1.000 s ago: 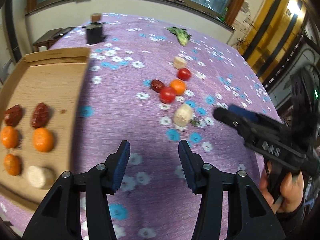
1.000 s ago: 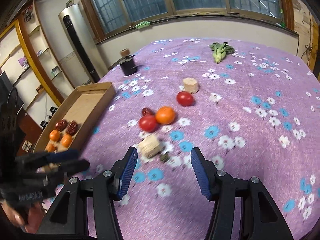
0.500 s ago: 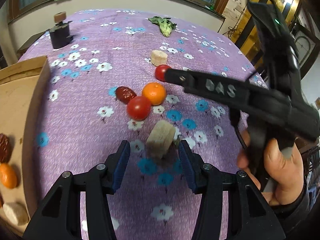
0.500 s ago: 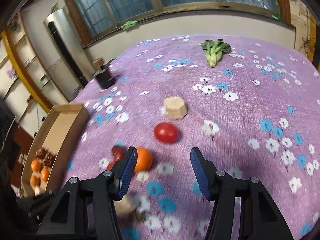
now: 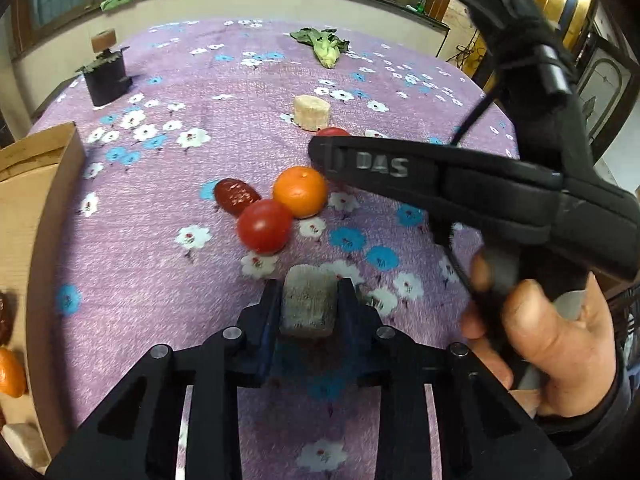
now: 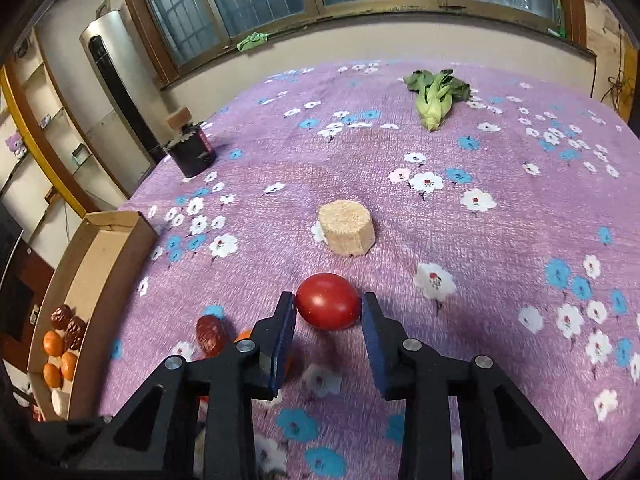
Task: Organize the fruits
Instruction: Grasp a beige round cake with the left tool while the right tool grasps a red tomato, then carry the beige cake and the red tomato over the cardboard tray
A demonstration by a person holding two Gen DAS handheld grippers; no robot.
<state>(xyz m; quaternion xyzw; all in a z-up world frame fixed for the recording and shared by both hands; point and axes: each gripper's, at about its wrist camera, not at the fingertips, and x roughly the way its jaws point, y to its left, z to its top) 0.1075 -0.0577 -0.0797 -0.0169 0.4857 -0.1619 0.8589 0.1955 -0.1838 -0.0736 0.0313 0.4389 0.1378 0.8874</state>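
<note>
Pale chunk (image 5: 308, 304) clamped in left hand-held gripper (image 5: 309, 308) near centre of worktop (image 5: 168, 184); right hand-held gripper (image 6: 328, 314) just closed on tomato (image 6: 328, 301). Pick step. Next: lift both, carry left to tray (image 6: 100, 248)

In the left wrist view the right tool (image 5: 320, 152) hides most of the far tomato (image 5: 331, 132). The tray (image 5: 36, 216) at the surface's left edge is cut off by the picture's edge. In the right wrist view the orange (image 6: 242, 335) is almost wholly hidden behind the tool's left finger (image 6: 280, 336).
</note>
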